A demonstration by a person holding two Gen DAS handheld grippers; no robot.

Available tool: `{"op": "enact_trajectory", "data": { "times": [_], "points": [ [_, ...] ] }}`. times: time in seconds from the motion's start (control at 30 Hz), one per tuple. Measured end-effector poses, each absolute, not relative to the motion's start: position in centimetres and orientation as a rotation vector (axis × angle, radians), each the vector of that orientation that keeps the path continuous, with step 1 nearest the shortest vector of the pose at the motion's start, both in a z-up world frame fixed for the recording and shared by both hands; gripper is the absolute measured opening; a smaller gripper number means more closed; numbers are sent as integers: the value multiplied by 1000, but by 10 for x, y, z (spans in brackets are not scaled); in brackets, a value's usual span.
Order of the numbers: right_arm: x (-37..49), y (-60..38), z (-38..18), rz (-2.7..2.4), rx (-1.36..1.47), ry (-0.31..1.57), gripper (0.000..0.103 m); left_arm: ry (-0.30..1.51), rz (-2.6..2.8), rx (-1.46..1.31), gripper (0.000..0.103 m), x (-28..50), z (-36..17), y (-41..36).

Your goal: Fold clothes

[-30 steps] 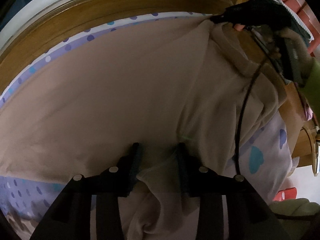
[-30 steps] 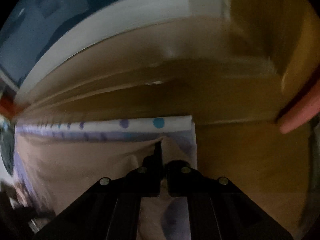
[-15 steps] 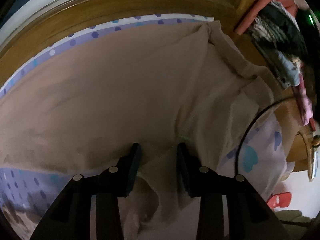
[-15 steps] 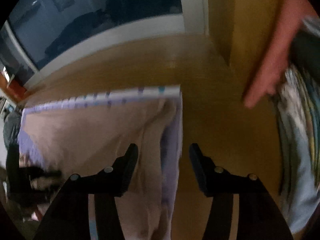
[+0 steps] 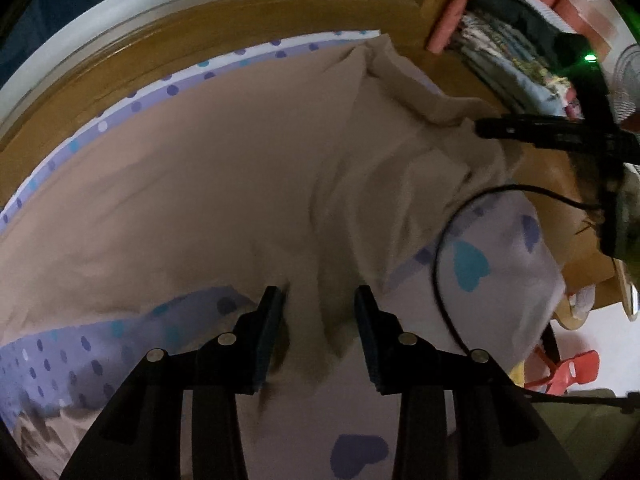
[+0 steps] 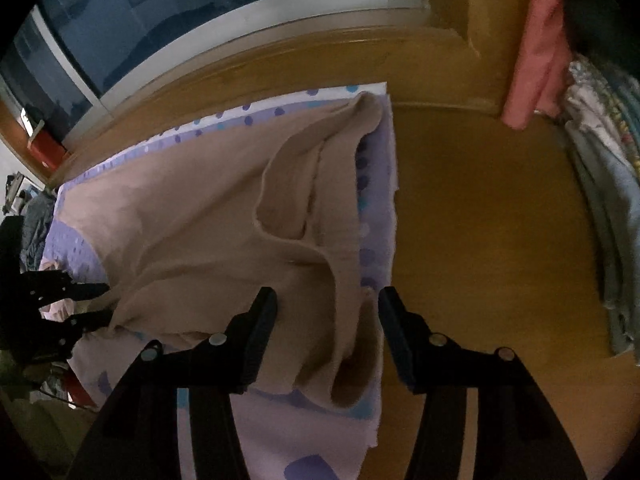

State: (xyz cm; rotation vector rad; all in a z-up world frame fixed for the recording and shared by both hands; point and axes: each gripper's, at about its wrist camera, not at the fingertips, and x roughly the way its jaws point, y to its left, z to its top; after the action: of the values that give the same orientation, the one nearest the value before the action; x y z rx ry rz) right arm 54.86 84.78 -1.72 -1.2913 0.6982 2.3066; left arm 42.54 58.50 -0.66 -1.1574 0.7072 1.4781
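A beige garment [image 5: 224, 168] lies spread on a lilac sheet with dots and hearts [image 5: 496, 248]. My left gripper [image 5: 318, 312] is open, its jaws standing either side of a fold at the garment's near edge. My right gripper [image 6: 326, 312] is open above the garment's near right corner [image 6: 336, 320], by the neckline [image 6: 288, 236]. The right gripper also shows in the left wrist view [image 5: 520, 130] at the garment's right edge. The left gripper shows at the left of the right wrist view [image 6: 68, 304].
The sheet lies on a wooden surface [image 6: 480, 240] with a raised wooden rim [image 5: 160, 40] and a window behind. A stack of folded clothes [image 6: 600, 160] and a pink cloth [image 6: 536, 60] sit at the right. A black cable [image 5: 444, 248] loops over the sheet. A red stool [image 5: 568, 368] stands lower right.
My right gripper has let go of the garment's far corner, opened and moved back towards the near right corner. My left gripper stays open and has pulled back a little.
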Motion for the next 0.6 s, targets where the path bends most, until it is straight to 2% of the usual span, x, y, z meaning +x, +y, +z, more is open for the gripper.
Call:
{"op": "enact_trajectory", "data": {
  "times": [0.03, 0.07, 0.1, 0.17, 0.27, 0.43, 0.6],
  "points": [
    [547, 847, -18, 2317, -1286, 700, 45, 708, 1476, -1158, 37, 426, -6, 583],
    [546, 845, -18, 2324, -1281, 703, 39, 718, 1476, -1161, 37, 424, -9, 580],
    [546, 844, -18, 2325, -1271, 701, 23, 728, 1476, -1168, 37, 419, -15, 582],
    [550, 845, -14, 2335, -1241, 735, 7, 748, 1477, -1179, 37, 410, -26, 588],
    [571, 845, 7, 2374, -1133, 862, 5, 756, 1490, -1169, 37, 411, -25, 587],
    [616, 841, 21, 2286, -1102, 937, 3, 732, 1483, -1180, 37, 406, -21, 580],
    [633, 842, -12, 2076, -1233, 855, 3, 727, 1462, -1183, 37, 403, -15, 578]
  ]
}}
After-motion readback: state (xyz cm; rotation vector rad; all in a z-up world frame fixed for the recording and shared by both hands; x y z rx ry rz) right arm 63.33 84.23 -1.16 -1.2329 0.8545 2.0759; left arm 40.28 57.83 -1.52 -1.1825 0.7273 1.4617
